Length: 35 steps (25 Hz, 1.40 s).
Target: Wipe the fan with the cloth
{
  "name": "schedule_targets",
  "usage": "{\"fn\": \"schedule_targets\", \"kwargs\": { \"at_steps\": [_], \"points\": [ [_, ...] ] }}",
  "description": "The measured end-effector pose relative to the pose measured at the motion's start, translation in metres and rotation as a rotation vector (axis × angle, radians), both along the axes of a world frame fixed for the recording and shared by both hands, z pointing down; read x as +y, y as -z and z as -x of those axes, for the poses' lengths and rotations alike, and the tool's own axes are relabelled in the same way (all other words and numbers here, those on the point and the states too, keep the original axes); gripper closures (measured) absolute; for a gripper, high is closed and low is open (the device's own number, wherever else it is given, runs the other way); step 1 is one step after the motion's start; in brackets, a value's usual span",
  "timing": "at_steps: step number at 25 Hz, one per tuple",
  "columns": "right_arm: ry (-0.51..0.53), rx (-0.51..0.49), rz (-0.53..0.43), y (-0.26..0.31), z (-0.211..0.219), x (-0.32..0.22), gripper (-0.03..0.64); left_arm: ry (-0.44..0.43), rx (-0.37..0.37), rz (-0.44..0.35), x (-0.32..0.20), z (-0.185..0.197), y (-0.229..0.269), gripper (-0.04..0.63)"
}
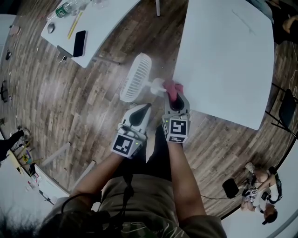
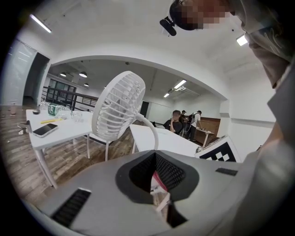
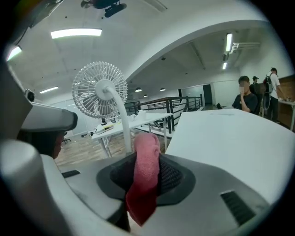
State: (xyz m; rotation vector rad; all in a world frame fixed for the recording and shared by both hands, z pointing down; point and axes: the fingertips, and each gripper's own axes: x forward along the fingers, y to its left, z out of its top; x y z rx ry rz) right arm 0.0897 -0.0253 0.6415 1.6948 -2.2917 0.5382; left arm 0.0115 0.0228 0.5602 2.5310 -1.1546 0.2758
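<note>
Square black-and-white patterns are carried on the marker cube (image 1: 177, 129) of each pair of tongs, but no lettering can be read there. A green label is borne by the bottle (image 1: 64, 9) on the far tabletop (image 1: 100, 21), its print too small to be made out. The pink cloth (image 3: 146, 166) is clamped between the jaws of the right tongs (image 1: 176, 100), its free end hanging below them. It is held up at the white stalk of the fan (image 1: 136, 77), at the edge of the large white tabletop (image 1: 223, 56) — whether contact is made cannot be told. The left tongs (image 1: 141, 111) are closed on nothing and are held just below the fan's grille, apart from it.
</note>
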Motion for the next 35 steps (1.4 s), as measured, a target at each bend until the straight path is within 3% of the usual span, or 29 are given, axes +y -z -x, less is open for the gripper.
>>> {"fn": "schedule_targets", "kwargs": {
  "at_steps": [5,9,17,23,29,35],
  "points": [
    [-0.112,-0.045,0.039,-0.013,-0.043,0.007,0.502,-0.015,-0.001,-0.006,0.001,-0.003,0.007,0.575],
    [-0.085,-0.023,0.047,-0.016,-0.052,0.011,0.503,-0.016,-0.013,0.002,0.006,-0.001,0.008,0.575],
    [-0.062,-0.149,-0.1,0.047,-0.044,0.021,0.504,-0.016,-0.007,0.007,0.012,-0.011,0.017,0.575],
    [-0.046,-0.29,-0.002,0.027,-0.026,0.015,0.502,-0.029,0.006,0.007,0.016,-0.023,0.027,0.575],
    [-0.003,-0.102,0.018,-0.001,-0.007,0.001,0.506,-0.014,-0.001,0.029,0.019,-0.022,0.025,0.575],
    [-0.057,-0.092,0.069,-0.014,-0.029,0.005,0.503,0.013,-0.021,0.017,0.01,-0.006,0.026,0.575]
  ]
}}
